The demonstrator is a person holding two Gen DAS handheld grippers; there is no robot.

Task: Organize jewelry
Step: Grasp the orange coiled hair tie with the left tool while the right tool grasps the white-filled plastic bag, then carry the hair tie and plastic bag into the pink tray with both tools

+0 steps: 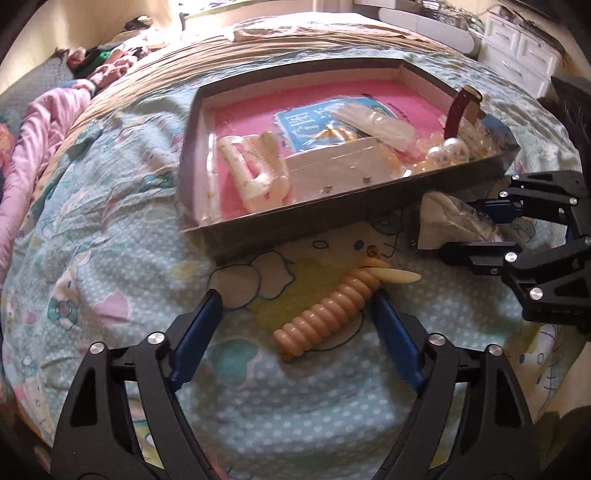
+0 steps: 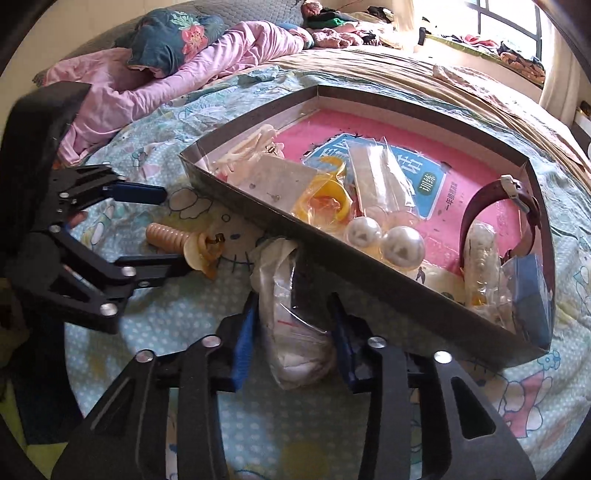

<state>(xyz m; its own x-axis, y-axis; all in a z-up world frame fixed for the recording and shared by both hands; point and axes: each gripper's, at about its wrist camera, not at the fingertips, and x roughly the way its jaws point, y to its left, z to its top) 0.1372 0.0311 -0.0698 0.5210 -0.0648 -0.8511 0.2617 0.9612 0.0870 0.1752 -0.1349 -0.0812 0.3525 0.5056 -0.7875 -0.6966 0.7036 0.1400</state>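
A peach ribbed hair clip (image 1: 328,308) lies on the bedspread in front of the shallow dark box (image 1: 332,218). My left gripper (image 1: 295,299) is open, its jaws on either side of the clip; the clip also shows in the right wrist view (image 2: 168,234). My right gripper (image 2: 293,301) is closed on a clear plastic bag (image 2: 291,317) holding something white, beside the box wall (image 2: 369,291). The box holds a cream claw clip (image 1: 255,166), two large pearls (image 2: 384,240), a yellow item (image 2: 328,195), a dark red watch strap (image 2: 495,210) and several bagged pieces.
The box lies on a light-blue cartoon-print bedspread (image 1: 110,258). Pink bedding (image 2: 147,85) and a floral pillow (image 2: 173,40) lie at the bed's far side. A white cabinet (image 1: 524,55) stands beyond the bed. A window (image 2: 509,22) is at the back right.
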